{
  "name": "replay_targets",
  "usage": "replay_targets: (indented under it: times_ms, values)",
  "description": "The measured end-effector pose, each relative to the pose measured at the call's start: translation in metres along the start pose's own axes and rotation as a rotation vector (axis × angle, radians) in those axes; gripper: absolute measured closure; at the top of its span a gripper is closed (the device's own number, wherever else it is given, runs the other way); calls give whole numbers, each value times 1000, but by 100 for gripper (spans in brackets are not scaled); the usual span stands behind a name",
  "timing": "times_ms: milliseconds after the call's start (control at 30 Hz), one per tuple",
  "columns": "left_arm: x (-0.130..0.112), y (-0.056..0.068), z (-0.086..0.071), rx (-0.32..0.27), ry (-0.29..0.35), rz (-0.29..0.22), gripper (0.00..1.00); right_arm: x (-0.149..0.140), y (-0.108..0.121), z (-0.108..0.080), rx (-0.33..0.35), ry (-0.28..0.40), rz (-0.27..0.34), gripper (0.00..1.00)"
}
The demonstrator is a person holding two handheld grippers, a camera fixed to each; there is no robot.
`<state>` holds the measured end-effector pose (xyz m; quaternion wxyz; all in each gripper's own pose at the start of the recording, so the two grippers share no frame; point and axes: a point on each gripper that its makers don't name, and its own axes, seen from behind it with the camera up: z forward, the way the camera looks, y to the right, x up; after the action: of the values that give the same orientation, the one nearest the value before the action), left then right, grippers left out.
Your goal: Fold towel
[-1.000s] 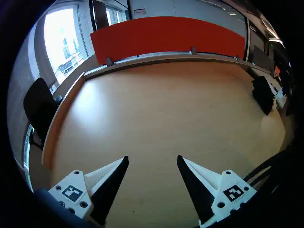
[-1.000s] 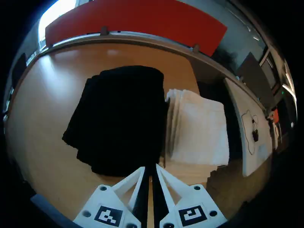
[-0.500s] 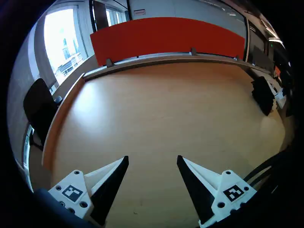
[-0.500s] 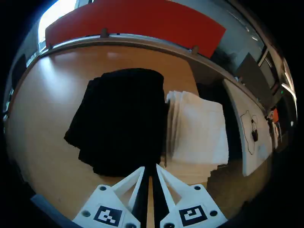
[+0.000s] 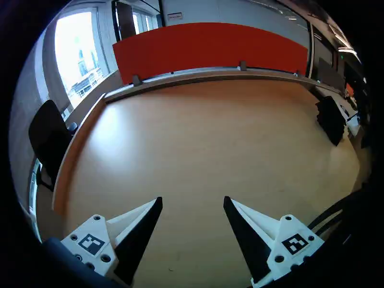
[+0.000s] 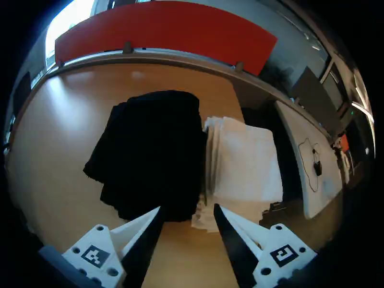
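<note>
**Fold towel: approach stage, right fingers newly opened**

**Left gripper view.** Left gripper (image 5: 192, 199): fingers spread wide, nothing held, hovering over bare counter (image 5: 206, 139). A dark heap (image 5: 331, 120) is seen at the far right edge. It is probably the black towel, but it is too small to be confirmed. A red partition (image 5: 211, 45) is recorded along the far edge, and a chair (image 5: 48, 134) beyond the left edge. No change is noted against the earlier frames.

**Right gripper view.** Right gripper (image 6: 188, 207): fingers parted, nothing between them, placed just short of the near edge of the black towel (image 6: 153, 149). The black towel is laid on the counter in a loose, layered pile, and a neatly stacked white towel (image 6: 247, 163) is touching its right side.

- Step judged: approach for pick-up, with no fold yet begun.
- Next move judged: the fingers are to be advanced onto a near edge or corner of the black towel and closed on the top layer alone, the white towel left undisturbed.
- Against the earlier frames: the fingers, shut tip to tip half a second ago, are now opened. Both towels are unmoved.
</note>
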<state>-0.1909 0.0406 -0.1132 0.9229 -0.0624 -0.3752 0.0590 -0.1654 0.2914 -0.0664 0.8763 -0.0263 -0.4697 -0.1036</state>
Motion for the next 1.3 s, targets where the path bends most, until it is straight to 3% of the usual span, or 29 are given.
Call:
replay_targets:
  times_ms: [100, 500, 800, 1300]
  values:
    - [1, -1, 0, -1, 3, 0, 6, 1, -2, -3, 4, 6, 6, 1]
    - [6, -4, -1, -1, 21, -9, 6, 6, -13, -14, 0, 38, 21, 1]
    - [11, -9, -4, 9, 38, -20, 6, 19, -26, -27, -14, 133, 102, 1]
    - [19, -14, -8, 18, 69, -52, 6, 43, -27, -51, -114, 317, 245, 1]
